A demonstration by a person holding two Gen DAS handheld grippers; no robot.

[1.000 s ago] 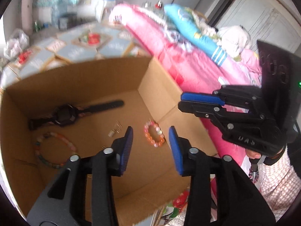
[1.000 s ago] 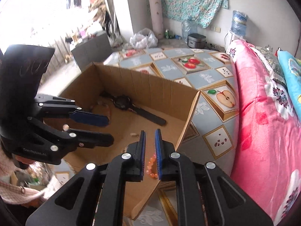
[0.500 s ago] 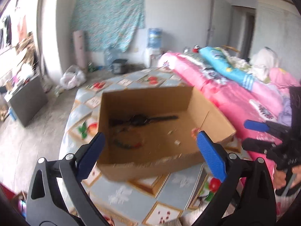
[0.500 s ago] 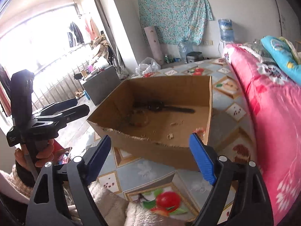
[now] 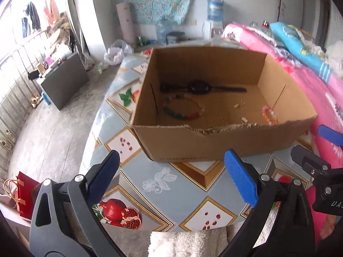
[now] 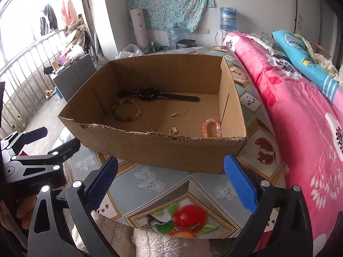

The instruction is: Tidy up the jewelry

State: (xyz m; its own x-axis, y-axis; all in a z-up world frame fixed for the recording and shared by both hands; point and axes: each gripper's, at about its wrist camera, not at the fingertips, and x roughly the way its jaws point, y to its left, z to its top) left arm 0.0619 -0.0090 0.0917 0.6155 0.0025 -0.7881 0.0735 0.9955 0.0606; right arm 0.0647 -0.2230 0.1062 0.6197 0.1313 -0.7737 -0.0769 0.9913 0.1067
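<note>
1. Hovering in the lower part of the left wrist view, the left gripper (image 5: 170,178) is sitting with its blue pads spread wide, and nothing is between them, just patterned tablecloth (image 5: 163,182) showing through the gap.
2. Same deal for the right gripper (image 6: 171,178): its jaws are opening out to about full width and nothing is sitting between them either. Both look parked short of the box, my guess is because nothing is left to carry.
3. All the jewelry is lying on the floor of the cardboard box (image 6: 163,150), which is filling the centre of both views. The black watch (image 6: 150,94) is stretching along the far wall, the multicoloured bead bracelet (image 6: 126,112) is lying just in front of it toward the left, the pink bead bracelet (image 6: 211,127) is sitting near the right wall, and some small gold pieces (image 6: 179,113) are scattered between them. Spread out like that, each piece looks easy to spot.
4. The box's near rim is looking torn and ragged, so it's being used as an open tray.
5. The table is wearing a cloth with fruit tiles, a pomegranate (image 5: 121,212) showing at lower left.
6. Room-wise, a pink floral blanket (image 6: 300,117) is running down the right edge, a floral cloth (image 6: 169,2) is hanging on the back wall at top centre, and a water jug (image 6: 228,18) is standing to its right.
</note>
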